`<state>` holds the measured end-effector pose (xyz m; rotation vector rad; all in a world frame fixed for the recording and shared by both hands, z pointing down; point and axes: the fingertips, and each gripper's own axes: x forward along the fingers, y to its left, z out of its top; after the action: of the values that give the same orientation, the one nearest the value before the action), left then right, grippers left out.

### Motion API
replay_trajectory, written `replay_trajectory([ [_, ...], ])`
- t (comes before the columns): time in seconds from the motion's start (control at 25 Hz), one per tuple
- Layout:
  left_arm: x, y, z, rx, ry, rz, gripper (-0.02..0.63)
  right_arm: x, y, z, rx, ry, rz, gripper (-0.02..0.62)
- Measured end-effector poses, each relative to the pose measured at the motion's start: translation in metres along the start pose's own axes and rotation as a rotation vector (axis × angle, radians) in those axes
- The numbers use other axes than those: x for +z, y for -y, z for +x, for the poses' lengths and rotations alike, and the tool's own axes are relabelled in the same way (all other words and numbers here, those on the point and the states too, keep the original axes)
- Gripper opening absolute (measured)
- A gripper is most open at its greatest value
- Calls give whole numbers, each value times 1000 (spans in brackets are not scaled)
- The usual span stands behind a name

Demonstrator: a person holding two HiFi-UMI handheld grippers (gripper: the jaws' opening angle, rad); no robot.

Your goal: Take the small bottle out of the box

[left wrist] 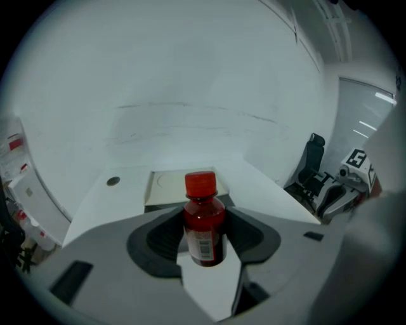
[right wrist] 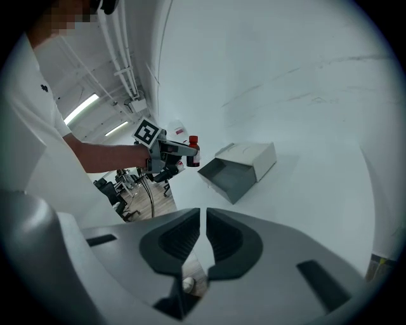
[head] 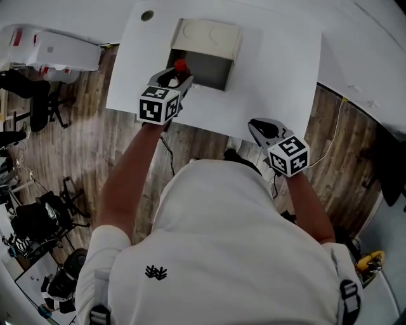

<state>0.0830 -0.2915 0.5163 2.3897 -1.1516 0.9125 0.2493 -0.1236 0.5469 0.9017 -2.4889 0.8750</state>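
A small red bottle (head: pixel 180 65) with a red cap and a white label is upright between the pads of my left gripper (head: pixel 179 79), which is shut on it. In the left gripper view the bottle (left wrist: pixel 204 222) hangs above the white table, just in front of the box (left wrist: pixel 166 185). The grey cardboard box (head: pixel 206 39) lies on its side with its opening toward me and looks empty inside. My right gripper (head: pixel 257 130) sits shut and empty over the table's near edge. In its own view the right gripper (right wrist: pixel 204 238) looks at the box (right wrist: pixel 244 166) and the held bottle (right wrist: pixel 193 152).
The white table (head: pixel 279 76) has a round cable hole (head: pixel 147 15) at its far left corner. A white machine (head: pixel 51 51) and office chairs (head: pixel 38 101) stand on the wooden floor to the left. A thin cable (head: pixel 336 136) hangs off the table's right side.
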Motion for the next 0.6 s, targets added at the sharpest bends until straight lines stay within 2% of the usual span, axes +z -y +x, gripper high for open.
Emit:
replay_trajectory([
  [0.6, -18, 2, -141, -40, 223, -42, 209, 4, -91, 35, 19, -26, -111, 32],
])
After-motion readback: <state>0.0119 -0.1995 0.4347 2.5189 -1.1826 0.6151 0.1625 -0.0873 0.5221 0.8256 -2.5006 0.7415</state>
